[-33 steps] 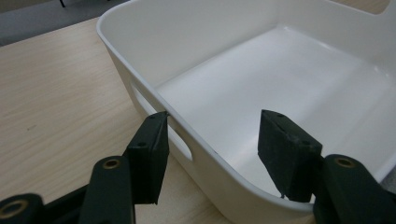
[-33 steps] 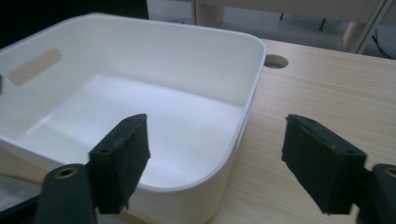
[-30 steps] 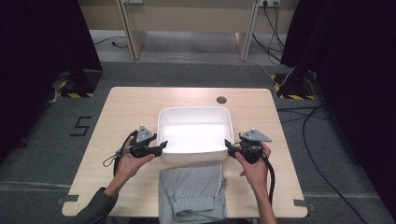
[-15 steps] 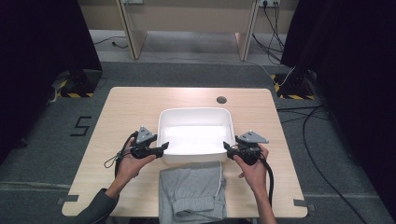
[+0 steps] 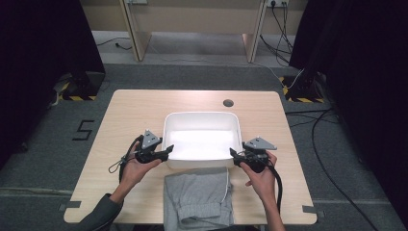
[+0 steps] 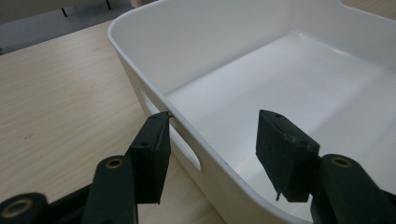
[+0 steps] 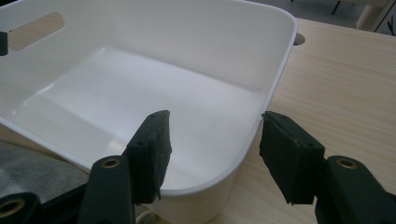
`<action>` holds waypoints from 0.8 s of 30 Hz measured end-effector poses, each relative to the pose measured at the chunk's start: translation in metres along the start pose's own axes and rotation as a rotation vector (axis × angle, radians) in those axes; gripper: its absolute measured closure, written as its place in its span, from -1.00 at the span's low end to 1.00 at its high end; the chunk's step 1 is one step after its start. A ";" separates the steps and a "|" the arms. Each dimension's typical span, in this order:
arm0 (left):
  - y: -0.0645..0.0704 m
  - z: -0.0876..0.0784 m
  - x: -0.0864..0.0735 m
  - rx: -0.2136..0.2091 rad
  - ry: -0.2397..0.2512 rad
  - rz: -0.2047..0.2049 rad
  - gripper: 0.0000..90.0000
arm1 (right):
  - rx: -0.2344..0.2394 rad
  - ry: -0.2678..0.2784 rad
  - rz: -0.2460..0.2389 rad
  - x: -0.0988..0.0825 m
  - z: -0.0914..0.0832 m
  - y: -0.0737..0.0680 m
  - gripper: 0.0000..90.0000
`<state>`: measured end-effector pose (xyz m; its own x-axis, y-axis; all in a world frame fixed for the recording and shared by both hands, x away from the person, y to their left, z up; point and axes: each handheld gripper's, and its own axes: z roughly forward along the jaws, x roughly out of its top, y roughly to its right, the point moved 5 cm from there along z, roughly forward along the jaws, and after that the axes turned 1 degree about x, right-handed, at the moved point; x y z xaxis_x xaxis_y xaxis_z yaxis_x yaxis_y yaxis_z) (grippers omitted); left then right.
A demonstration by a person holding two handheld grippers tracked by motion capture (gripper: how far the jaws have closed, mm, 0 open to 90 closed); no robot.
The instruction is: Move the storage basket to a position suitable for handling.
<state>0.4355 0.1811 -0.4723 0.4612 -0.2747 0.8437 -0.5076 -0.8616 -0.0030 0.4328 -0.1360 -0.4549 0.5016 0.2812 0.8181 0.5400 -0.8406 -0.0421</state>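
A white plastic bin (image 5: 202, 115) stands mid-table with nothing in it. My left gripper (image 5: 168, 150) straddles its left wall beside the handle slot. In the left gripper view the left gripper (image 6: 215, 116) has one pad by the outer rim and the other inside, apart from the bin (image 6: 224, 56). Its jaws have just been closing, with the wall between them. My right gripper (image 5: 232, 154) straddles the right wall near the front corner. In the right gripper view the right gripper (image 7: 215, 115) stands open around the bin (image 7: 140, 28). A grey garment (image 5: 197, 197) lies in front of the bin.
The wooden table (image 5: 144, 110) has a round cable hole (image 5: 228, 102) behind the bin. The garment, with a white drawstring, reaches the table's near edge and shows as the garment (image 7: 28, 172) under the bin's front. Cables run on the floor to the right.
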 end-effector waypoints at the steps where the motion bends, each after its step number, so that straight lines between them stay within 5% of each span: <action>1: 0.000 0.000 0.000 0.001 -0.001 0.002 -0.01 | 0.000 0.000 0.000 0.000 0.000 0.000 -0.03; 7: -0.001 0.000 0.000 -0.001 0.000 -0.009 -0.02 | 0.003 0.005 -0.001 0.000 0.000 -0.001 -0.14; 16: -0.003 -0.019 0.004 -0.052 0.046 -0.154 -0.59 | 0.013 0.065 0.058 -0.005 -0.028 0.011 -0.42; 24: -0.002 -0.048 -0.014 -0.087 0.036 -0.164 -0.64 | 0.034 -0.003 0.069 -0.033 -0.052 0.021 -0.52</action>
<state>0.3948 0.2071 -0.4580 0.5173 -0.1164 0.8478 -0.4891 -0.8531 0.1814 0.3922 -0.1869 -0.4527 0.5407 0.2248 0.8106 0.5267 -0.8418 -0.1179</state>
